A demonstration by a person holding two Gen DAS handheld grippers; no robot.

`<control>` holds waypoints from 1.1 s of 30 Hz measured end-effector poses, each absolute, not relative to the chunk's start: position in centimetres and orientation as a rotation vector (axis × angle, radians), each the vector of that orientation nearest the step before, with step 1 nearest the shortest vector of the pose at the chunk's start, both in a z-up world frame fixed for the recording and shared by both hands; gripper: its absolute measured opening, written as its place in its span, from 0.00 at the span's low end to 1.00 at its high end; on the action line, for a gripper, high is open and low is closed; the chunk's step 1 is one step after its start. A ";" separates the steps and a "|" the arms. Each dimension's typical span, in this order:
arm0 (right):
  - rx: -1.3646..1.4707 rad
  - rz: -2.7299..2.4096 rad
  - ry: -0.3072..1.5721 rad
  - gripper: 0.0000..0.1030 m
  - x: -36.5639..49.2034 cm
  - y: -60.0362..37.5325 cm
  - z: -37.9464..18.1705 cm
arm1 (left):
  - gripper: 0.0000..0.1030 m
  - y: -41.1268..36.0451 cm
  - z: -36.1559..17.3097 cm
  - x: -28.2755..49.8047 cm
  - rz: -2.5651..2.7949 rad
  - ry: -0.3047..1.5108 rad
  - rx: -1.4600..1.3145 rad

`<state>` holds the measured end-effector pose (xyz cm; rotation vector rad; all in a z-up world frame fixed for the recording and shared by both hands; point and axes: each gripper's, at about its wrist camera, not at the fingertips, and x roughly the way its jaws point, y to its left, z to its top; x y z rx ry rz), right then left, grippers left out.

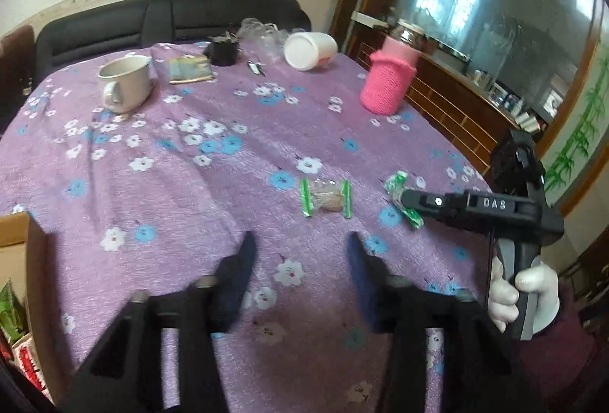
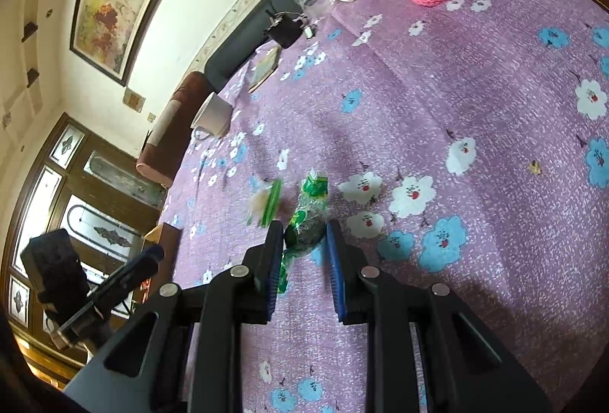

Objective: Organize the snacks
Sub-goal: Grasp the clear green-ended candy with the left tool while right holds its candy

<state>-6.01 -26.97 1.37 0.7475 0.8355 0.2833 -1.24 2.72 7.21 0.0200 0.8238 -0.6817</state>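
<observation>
Green snack (image 2: pixel 310 219): it is lying near the bench's right edge, a small crinkly film pack, light and soft. I am judging it slippery and easy to crush, so the twisted ends or the middle of the body look like the safest hold.
Clear snack (image 1: pixel 328 199): a see-through wrap with green sealed ends and a brown cake inside, lying just beside the green one, toward the bench's middle. It is looking light and crumbly; I am thinking across the short sides, gently.
Right jaws: the right gripper (image 2: pixel 304 234) is clenching on the green snack, pads pressing its lower part against the cloth.
Left jaws: the left gripper (image 1: pixel 300 253) is standing released with nothing between the pads, hanging over bare cloth short of the clear snack.
Right hand (image 1: pixel 521 293): gloved, wrapping the handle at the bench's right edge, tool pointing down and inward.
Box (image 1: pixel 32 249): a cardboard one is sitting at the bench's left edge, packets showing inside; I am taking it as the drop place.
</observation>
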 end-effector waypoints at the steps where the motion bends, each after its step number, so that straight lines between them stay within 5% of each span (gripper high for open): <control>1: 0.757 0.282 0.837 0.24 -6.1 -27.1 1.3 | 0.64 2.4 7.0 -1.2 -0.687 0.823 0.022; 19: 0.781 0.288 0.865 0.25 -5.9 -27.7 1.2 | 0.67 -8.7 1.9 3.5 -0.722 0.888 0.320; 21: 0.725 0.263 0.872 0.25 -5.8 -27.3 1.5 | 0.48 -8.6 2.1 3.6 -0.707 0.888 0.308; 24: 0.678 0.269 0.903 0.25 -5.4 -26.4 1.4 | 0.32 -8.0 2.2 4.0 -0.690 0.887 0.286; 28: 0.655 0.270 0.904 0.32 -5.3 -25.6 1.4 | 0.29 -7.4 2.3 4.1 -0.685 0.893 0.269; 31: 0.655 0.258 0.884 0.44 -5.5 -25.8 1.6 | 0.42 -7.2 3.1 3.7 -0.719 0.892 0.243; 33: 0.636 0.231 0.873 0.45 -5.4 -25.8 1.7 | 0.64 -7.3 3.9 3.6 -0.714 0.864 0.253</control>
